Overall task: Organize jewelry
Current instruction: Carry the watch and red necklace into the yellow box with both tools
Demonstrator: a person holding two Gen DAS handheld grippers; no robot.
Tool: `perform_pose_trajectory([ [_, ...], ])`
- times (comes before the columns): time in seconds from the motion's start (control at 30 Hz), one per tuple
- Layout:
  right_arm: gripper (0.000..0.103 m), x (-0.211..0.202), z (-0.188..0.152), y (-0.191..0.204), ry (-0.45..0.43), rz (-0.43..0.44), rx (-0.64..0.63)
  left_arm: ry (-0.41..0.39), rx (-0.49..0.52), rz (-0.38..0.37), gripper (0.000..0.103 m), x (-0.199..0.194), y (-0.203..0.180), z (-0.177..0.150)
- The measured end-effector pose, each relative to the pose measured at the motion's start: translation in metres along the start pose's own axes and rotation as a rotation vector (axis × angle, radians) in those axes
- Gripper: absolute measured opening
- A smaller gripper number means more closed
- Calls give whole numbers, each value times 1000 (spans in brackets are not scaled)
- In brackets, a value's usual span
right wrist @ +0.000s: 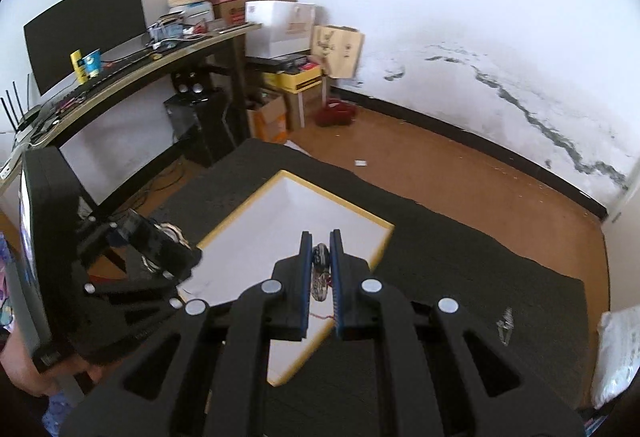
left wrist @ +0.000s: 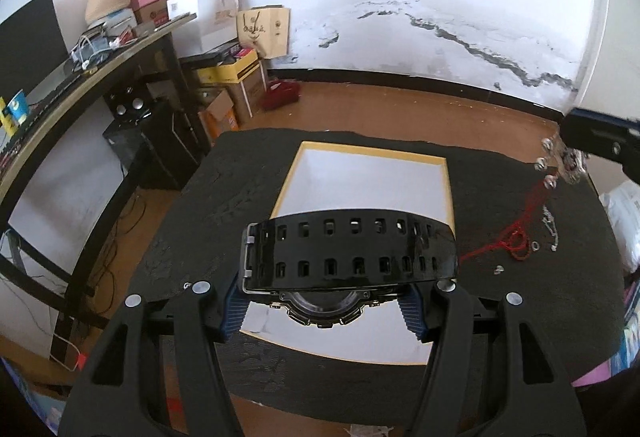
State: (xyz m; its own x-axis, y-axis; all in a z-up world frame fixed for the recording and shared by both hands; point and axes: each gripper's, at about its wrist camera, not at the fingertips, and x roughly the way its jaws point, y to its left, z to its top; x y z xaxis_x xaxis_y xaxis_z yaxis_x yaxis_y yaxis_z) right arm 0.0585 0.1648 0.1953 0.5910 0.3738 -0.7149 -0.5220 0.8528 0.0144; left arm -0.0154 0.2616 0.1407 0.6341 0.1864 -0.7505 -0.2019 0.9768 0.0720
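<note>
Both grippers are matte black plastic frames with triangular cut-outs and round silver screw heads — left gripper (left wrist: 322, 311), right gripper (right wrist: 321, 269) — each lined with ribbed blue pads (left wrist: 234, 311).

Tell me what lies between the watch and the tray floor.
Nothing: in the left wrist view the left gripper holds the watch above the tray's bare white floor.
</note>
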Motion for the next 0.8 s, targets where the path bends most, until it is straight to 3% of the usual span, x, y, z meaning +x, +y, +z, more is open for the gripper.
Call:
perform_pose_trajectory([
  [0.23,9,59,8,13,56,15,-16,37,-44,-10,61,36,12,-5],
  [0.8,9,199,-28,2,228,21,-7,163,-82,5,61,144,5,-26],
])
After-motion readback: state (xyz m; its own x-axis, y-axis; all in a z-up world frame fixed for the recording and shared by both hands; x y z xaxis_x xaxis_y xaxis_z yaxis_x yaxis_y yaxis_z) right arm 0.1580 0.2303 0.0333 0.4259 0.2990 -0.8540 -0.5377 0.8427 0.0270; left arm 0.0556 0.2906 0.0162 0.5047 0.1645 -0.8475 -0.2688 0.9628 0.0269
